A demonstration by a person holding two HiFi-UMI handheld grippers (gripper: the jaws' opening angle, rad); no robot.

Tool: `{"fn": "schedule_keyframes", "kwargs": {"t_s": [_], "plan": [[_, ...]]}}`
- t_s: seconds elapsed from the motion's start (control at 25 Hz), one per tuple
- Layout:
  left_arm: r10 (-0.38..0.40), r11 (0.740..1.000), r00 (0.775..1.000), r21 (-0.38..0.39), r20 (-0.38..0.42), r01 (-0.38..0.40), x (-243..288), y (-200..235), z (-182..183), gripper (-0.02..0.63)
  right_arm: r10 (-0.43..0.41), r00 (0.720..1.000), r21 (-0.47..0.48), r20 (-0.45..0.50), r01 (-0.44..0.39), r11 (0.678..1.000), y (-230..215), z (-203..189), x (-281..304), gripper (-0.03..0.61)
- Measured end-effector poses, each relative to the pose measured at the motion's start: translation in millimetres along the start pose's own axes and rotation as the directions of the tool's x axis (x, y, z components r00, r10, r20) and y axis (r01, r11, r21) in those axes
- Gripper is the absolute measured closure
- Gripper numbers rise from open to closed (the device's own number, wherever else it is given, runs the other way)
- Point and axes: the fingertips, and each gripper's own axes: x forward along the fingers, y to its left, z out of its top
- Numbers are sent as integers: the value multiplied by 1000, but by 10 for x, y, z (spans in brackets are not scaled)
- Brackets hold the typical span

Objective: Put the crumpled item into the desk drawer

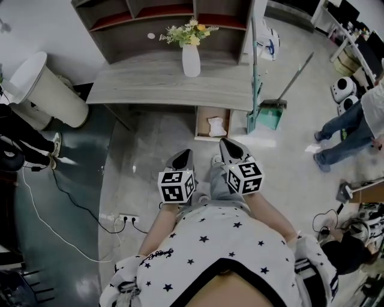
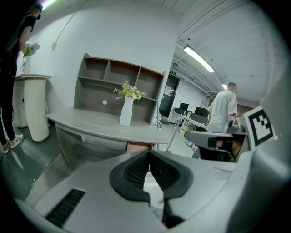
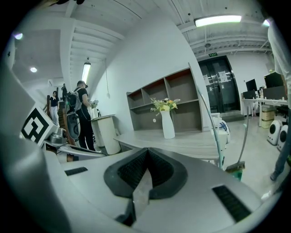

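Note:
A white crumpled item (image 1: 216,127) lies inside the open wooden drawer (image 1: 200,124) under the grey desk (image 1: 150,84). Both grippers hang in front of the desk, short of the drawer and apart from it. My left gripper (image 1: 183,157) is shut with nothing between its pads, and its tip (image 2: 148,154) points at the desk, with the drawer front (image 2: 138,146) just above it. My right gripper (image 1: 227,146) is also shut and empty, its tip (image 3: 146,151) aimed toward the desk top (image 3: 182,143).
A white vase of flowers (image 1: 191,59) stands on the desk below a shelf unit (image 1: 162,15). A broom with a green dustpan (image 1: 271,113) leans at the desk's right end. A white bin (image 1: 42,90) stands left, a power strip (image 1: 128,218) lies on the floor, and a person (image 1: 354,120) stands right.

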Motion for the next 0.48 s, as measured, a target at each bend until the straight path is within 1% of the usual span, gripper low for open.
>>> {"fn": "schedule_keyframes", "kwargs": {"t_s": [0.28, 0.48], "plan": [[5, 1000, 1000, -3, -4, -5, 17, 6, -32, 600, 26, 1000, 11, -9, -26, 1000, 42, -29, 25, 586], [12, 1000, 1000, -6, -7, -12, 53, 28, -25, 600, 30, 999, 9, -11, -30, 1000, 26, -19, 53, 586]]}}
